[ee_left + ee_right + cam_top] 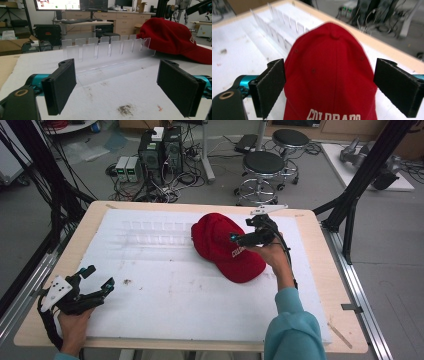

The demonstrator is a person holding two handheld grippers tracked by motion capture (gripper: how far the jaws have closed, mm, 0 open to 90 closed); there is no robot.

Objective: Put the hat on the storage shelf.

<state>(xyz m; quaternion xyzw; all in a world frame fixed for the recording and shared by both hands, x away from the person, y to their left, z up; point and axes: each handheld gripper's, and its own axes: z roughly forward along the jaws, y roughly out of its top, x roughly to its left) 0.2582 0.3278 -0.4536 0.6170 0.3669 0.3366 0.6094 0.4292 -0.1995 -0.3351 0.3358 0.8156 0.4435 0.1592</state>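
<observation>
A red baseball cap (220, 245) with white lettering lies on the white foam board (165, 295), right of centre, its brim toward the front right. My right gripper (241, 235) hovers over the cap's front, open, one jaw on each side of the crown (329, 65). My left gripper (100, 277) rests at the board's front left corner, open with nothing between its pads (61, 87). From there the cap (170, 35) shows far off at the right. A clear acrylic rack (150, 232) with upright dividers lies left of the cap.
The rack (107, 50) stands between my left gripper and the cap, and its dividers (279, 27) run behind the crown. Brown specks (125, 110) mark the board. The wooden table edge (75, 245) frames the board. Stools (262, 167) and computers (160, 150) stand on the floor beyond.
</observation>
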